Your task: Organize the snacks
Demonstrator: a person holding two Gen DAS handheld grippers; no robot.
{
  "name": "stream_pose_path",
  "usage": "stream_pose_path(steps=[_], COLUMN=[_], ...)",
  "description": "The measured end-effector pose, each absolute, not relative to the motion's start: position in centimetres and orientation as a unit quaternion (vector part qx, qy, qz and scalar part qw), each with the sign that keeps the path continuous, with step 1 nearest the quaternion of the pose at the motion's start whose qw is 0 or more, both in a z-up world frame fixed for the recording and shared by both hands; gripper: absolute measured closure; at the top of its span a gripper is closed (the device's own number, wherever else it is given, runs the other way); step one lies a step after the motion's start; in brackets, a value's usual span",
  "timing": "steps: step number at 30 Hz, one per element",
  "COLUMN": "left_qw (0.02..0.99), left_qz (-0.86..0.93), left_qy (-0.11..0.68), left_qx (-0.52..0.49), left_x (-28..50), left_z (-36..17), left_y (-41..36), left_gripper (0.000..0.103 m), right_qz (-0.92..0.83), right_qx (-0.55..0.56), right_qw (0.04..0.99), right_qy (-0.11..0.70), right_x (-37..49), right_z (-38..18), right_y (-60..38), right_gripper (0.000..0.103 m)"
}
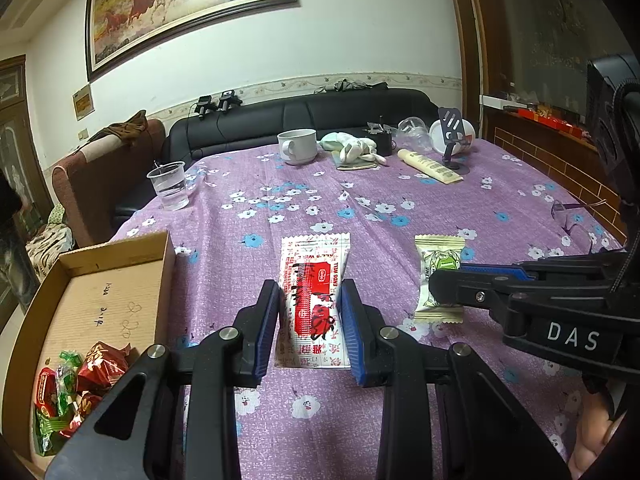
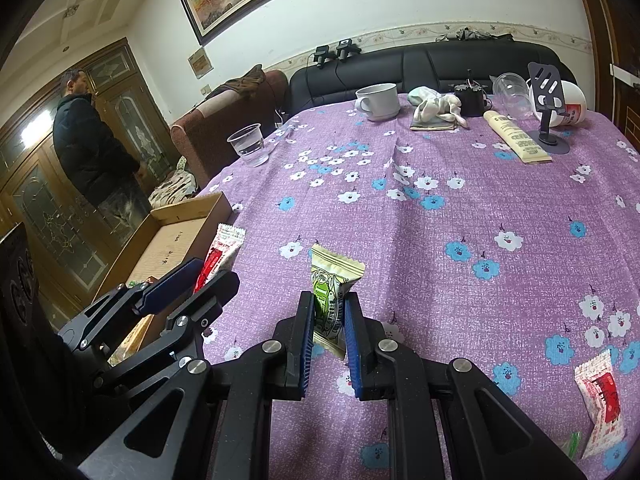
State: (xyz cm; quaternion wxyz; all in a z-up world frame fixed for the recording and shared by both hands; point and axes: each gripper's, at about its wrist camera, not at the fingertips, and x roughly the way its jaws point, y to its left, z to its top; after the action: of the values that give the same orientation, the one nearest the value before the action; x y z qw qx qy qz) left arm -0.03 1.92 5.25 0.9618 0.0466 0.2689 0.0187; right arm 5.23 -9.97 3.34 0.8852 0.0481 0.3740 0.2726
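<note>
The left claw (image 1: pixel 309 312) is clamped on a white and red snack packet (image 1: pixel 314 280), a flat oblong sachet with crimped ends, a red panel down its middle and red printed characters; its blue pads press the packet's two long edges, and the packet lies along the purple flowered cloth of the bench (image 1: pixel 400 200). The right claw (image 2: pixel 329 326) is clamped on a pale green snack packet (image 2: pixel 330 284), a small pillow-shaped wrapper with serrated ends and a green figure printed on cream (the lettering is too small to read). The two packets sit near each other toward the front of the bench, the green one to the right of the red one.

Left of the red packet stands an open cardboard box (image 1: pixel 132 248), and in its near corner lie several red and green wrapped snacks (image 1: pixel 80 380). Another white and red packet (image 2: pixel 600 400) lies on the cloth well to the right of the right claw.
</note>
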Motion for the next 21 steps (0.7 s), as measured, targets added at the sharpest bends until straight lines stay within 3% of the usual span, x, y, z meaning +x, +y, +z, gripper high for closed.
stream_pose_path(steps=[21], left_qw=[0.970], left_qz=[0.039], left_qy=[0.241], left_qx=[-0.013], left_x=[-3.1], left_z=[7.8], left_y=[6.8], left_gripper=[0.074], right_qz=[0.280], right_qx=[0.076], right_qw=[0.878], right_qy=[0.380], right_x=[4.9], right_z=[4.5], right_y=[-9.5], right_gripper=[0.088])
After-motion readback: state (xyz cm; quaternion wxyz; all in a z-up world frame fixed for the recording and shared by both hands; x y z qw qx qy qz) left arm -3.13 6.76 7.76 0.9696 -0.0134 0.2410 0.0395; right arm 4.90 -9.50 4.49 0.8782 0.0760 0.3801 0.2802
